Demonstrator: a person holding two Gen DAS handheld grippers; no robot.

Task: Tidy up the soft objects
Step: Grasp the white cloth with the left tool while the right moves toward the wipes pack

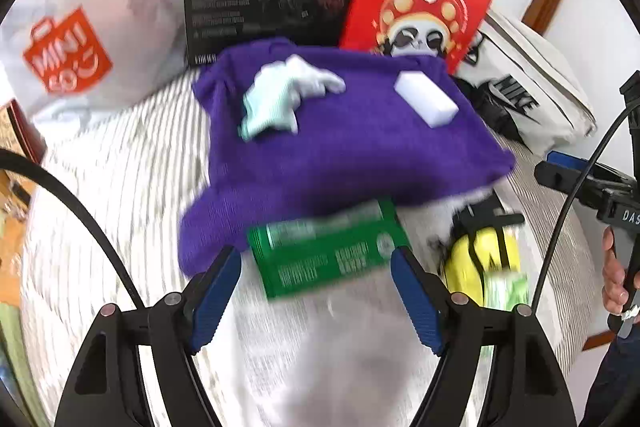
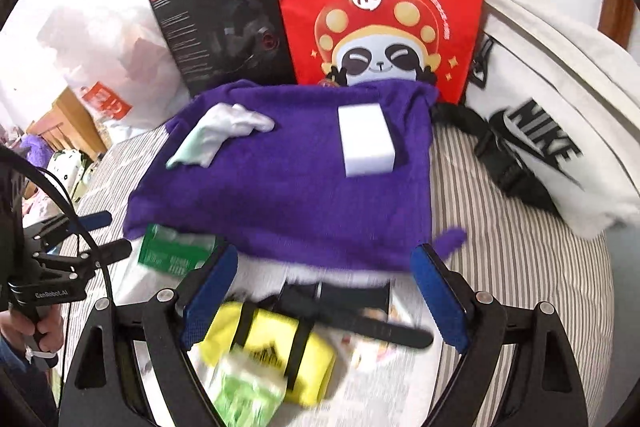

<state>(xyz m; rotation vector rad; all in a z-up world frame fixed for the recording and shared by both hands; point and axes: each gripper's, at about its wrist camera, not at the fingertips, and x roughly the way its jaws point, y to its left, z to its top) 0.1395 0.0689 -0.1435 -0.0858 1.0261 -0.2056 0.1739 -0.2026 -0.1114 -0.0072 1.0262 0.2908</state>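
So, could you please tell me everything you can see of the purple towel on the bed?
The purple towel looks like soft, fuzzy cloth, folded into a rough rectangle and lying flat on the striped bedsheet. A crumpled pale cloth and a white foam block rest on top of it, apart from each other. Its far edge meets the red paper bag and the black box. Its near edge overlaps a green packet. One corner sticks out near the right tool. Neither tool touches it.
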